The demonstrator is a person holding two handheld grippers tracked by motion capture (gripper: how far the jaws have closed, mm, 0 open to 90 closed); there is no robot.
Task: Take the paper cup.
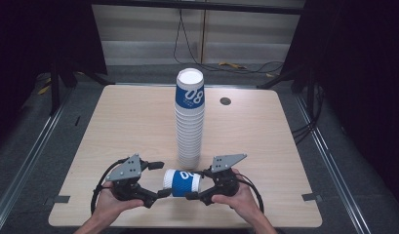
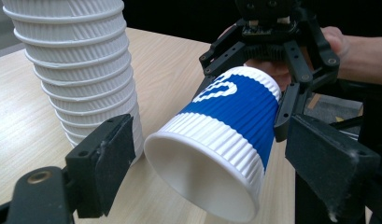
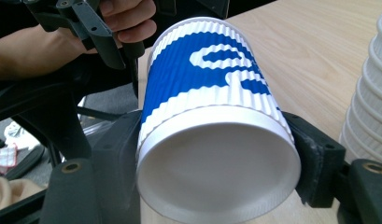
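A blue-and-white ribbed paper cup (image 1: 181,182) lies on its side in the air near the table's front edge, between the two grippers. My right gripper (image 1: 194,184) is shut on the cup's base end (image 3: 212,116), with a black pad pressed against each side. My left gripper (image 1: 160,179) is open, and its pads (image 2: 104,158) stand apart from the cup's open rim (image 2: 198,182) on either side. A person's hands hold both grippers. Just behind the cup, a tall stack of matching cups (image 1: 189,122) stands upright.
The light wooden table (image 1: 129,122) has a round cable hole (image 1: 225,101) at the back right. The stack's white ribbed rims (image 2: 81,70) rise close beside the left gripper, and the stack (image 3: 371,116) also stands at the right edge of the right gripper view. Dark floor and cables lie beyond the table.
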